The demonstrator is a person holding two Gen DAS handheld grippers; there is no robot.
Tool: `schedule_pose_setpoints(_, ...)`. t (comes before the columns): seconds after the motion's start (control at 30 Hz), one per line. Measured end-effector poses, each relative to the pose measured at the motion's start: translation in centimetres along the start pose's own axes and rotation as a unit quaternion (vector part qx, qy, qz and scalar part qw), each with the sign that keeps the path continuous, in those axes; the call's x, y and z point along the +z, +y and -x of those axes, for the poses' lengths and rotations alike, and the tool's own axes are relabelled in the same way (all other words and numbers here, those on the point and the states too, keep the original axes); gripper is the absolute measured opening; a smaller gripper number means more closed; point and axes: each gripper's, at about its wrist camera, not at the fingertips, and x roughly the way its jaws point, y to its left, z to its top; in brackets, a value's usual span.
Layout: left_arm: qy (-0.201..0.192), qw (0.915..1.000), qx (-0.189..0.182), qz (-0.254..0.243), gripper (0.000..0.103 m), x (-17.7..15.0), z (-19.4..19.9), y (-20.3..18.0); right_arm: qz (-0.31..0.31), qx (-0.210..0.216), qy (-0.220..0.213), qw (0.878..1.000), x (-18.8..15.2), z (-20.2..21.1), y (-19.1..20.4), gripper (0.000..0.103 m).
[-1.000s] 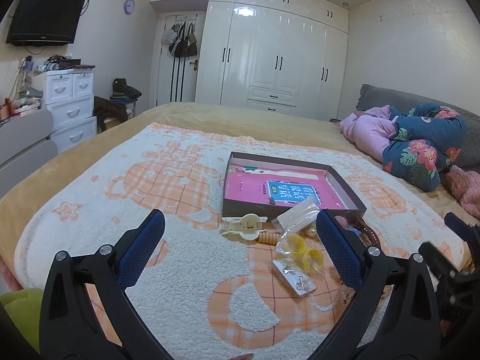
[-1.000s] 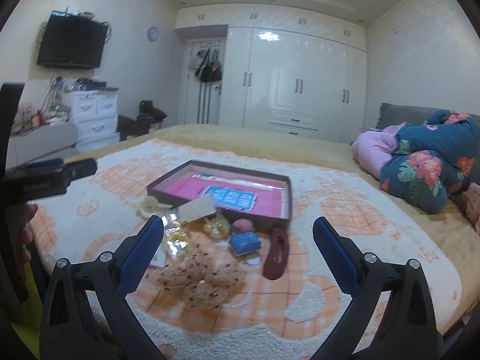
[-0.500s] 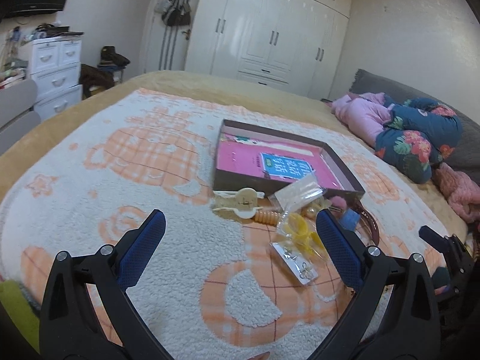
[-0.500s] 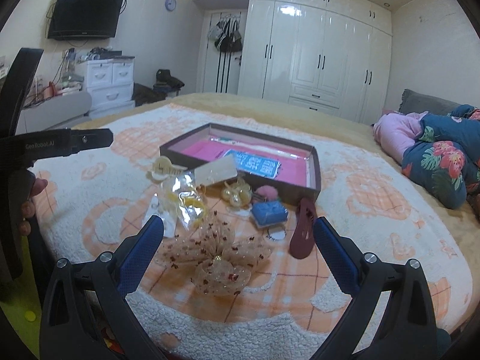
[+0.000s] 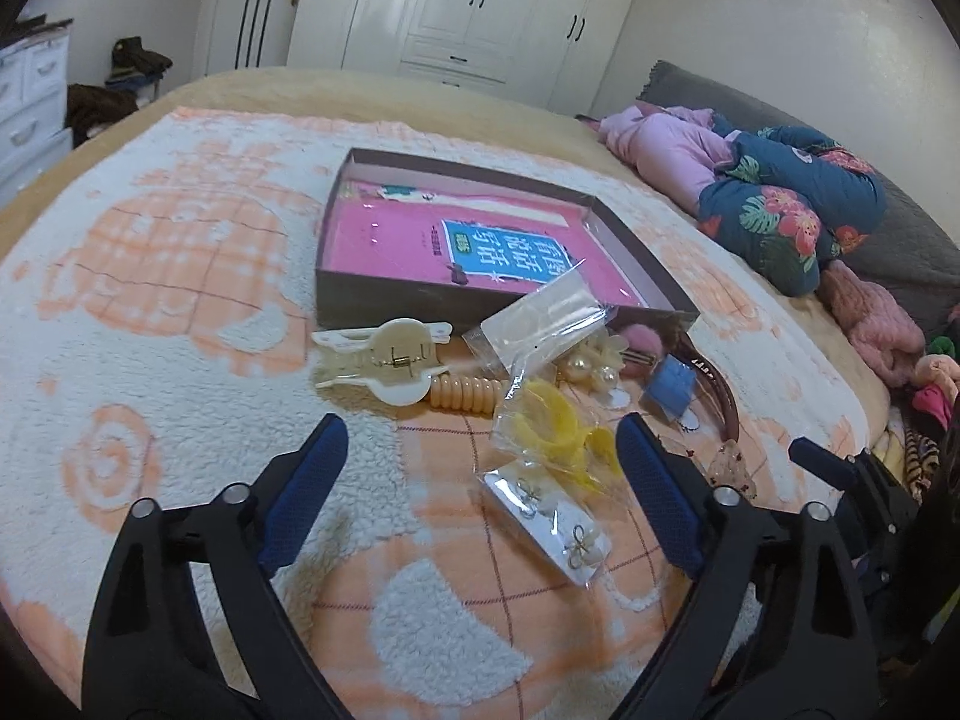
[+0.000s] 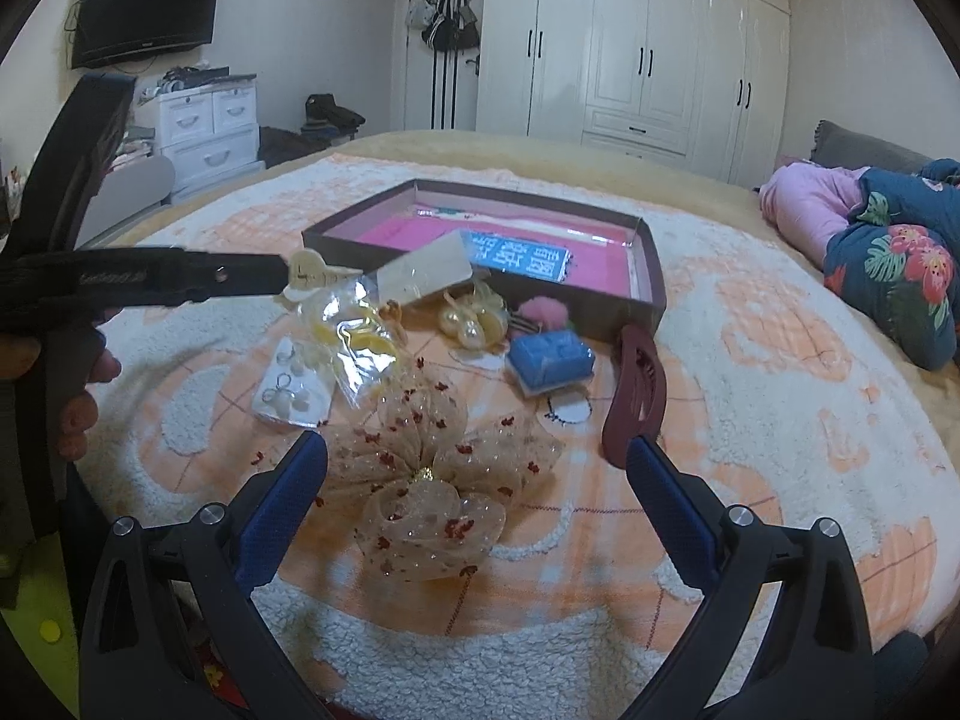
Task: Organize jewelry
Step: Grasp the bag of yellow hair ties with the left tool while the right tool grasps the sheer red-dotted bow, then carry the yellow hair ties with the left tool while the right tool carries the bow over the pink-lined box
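Hair and jewelry pieces lie in a heap on the blanket in front of a shallow brown box (image 5: 336, 300) with a pink lining. My left gripper (image 5: 480, 438) hovers over the heap, its jaws wide and closing. An earring card (image 5: 558, 522) and a bag of yellow pieces (image 5: 552, 426) lie below the gap, untouched. Farther off are a cream claw clip (image 5: 384, 357) and an orange spiral tie (image 5: 465, 393). My right gripper (image 6: 477, 450) is open above a sheer spotted bow (image 6: 432, 480). A maroon clip (image 6: 636, 396) lies by its right finger.
A blue block (image 6: 549, 357), a pink pompom (image 6: 540, 309) and pearl clips (image 6: 471, 315) sit against the box front. Folded clothes (image 5: 780, 210) are piled at the right of the bed. A person's hand (image 6: 78, 396) holds the left tool. Wardrobes and drawers stand behind.
Both grippers have tipped downward and come closer to the heap. The left gripper's fingers stand a little nearer to each other than before. The items have not moved.
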Motion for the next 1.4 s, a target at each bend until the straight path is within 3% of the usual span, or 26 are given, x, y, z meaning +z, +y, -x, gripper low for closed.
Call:
schedule_pose_setpoints(0.23, 0.027, 0.9992, -0.027, 0.01, 0.072, 0.6, -2.0, -0.1, 0.004, 0.005, 0.028, 1.0, -0.3, -1.7, 0.4, 0.097)
schedule_pose_setpoints(0.43, 0.052, 0.9967, -0.052, 0.036, 0.056, 0.5, -3.6, 0.4, -0.01, 0.017, 0.035, 0.999, -0.6, -2.4, -0.4, 0.094)
schedule_pose_setpoints(0.47, 0.053, 0.9964, -0.054, 0.038, 0.053, 0.4, -3.7, 0.5, -0.011, 0.019, 0.037, 0.999, -0.6, -2.4, -0.5, 0.084)
schedule_pose_setpoints(0.63, 0.057, 0.9953, -0.067, 0.04, 0.04, 0.4, -4.0, 0.4, -0.014, 0.035, 0.037, 0.999, -0.5, -2.4, -0.9, 0.06)
schedule_pose_setpoints(0.7, 0.057, 0.995, -0.072, 0.038, 0.036, 0.5, -4.0, 0.2, -0.009, 0.039, 0.033, 0.999, -0.4, -2.2, -0.8, 0.046)
schedule_pose_setpoints(0.9, 0.058, 0.9943, -0.082, 0.036, 0.026, 0.8, -4.3, -0.4, -0.003, 0.036, 0.016, 0.999, 0.0, -1.2, -0.9, 0.02)
schedule_pose_setpoints(0.97, 0.059, 0.994, -0.086, 0.033, 0.017, 0.8, -4.3, -0.7, -0.013, 0.034, 0.018, 0.999, 0.0, -1.2, -1.5, 0.019)
schedule_pose_setpoints(1.4, 0.022, 0.9936, -0.11, 0.004, 0.005, 1.7, -2.3, -2.7, -0.062, 0.012, 0.003, 0.998, 0.7, -0.3, -4.5, 0.014)
